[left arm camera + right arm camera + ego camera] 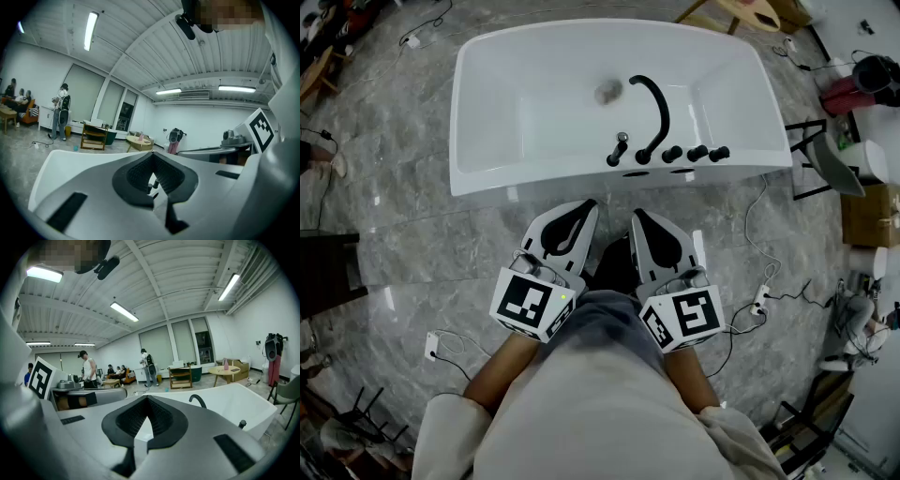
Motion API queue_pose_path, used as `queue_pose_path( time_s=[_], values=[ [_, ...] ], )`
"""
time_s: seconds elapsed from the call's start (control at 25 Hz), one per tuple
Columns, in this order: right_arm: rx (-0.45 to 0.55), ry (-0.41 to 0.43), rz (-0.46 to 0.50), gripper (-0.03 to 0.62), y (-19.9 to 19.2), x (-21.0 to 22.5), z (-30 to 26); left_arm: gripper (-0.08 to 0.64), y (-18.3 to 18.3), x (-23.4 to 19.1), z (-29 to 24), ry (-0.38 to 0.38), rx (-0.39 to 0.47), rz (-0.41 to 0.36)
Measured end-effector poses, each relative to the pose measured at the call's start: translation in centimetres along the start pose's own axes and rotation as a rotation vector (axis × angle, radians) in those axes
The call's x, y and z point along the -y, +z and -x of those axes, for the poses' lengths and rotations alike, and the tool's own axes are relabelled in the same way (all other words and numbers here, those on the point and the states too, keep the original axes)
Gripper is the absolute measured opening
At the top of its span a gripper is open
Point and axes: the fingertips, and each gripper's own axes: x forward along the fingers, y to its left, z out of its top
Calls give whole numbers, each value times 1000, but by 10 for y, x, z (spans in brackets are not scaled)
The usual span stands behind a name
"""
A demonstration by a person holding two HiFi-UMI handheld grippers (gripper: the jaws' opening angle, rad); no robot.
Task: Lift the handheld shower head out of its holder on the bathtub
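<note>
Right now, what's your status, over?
Left gripper shut, empty; right gripper shut, empty. Shower head seated in holder on bathtub rim, untouched. Nothing between grippers and it.

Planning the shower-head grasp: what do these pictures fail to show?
- Head view: the black handheld shower head on the white bathtub rim is too small; its holder is indistinguishable.
- Left gripper view: the left gripper itself hides nearly all fittings.
- Right gripper view: the right gripper hides it; the black curved spout shows.
</note>
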Motion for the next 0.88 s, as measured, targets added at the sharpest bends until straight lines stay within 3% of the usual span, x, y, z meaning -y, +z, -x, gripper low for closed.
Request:
queue_pose_path(
  time_s=[0.36, 0.88],
  values=[
    [-3, 3, 9, 18, -3, -7, 4, 5, -2, 0, 3, 3, 7, 34],
    [36, -13, -61, 20, -4, 7, 9, 5, -24, 0, -7, -12, -31, 48]
  ],
)
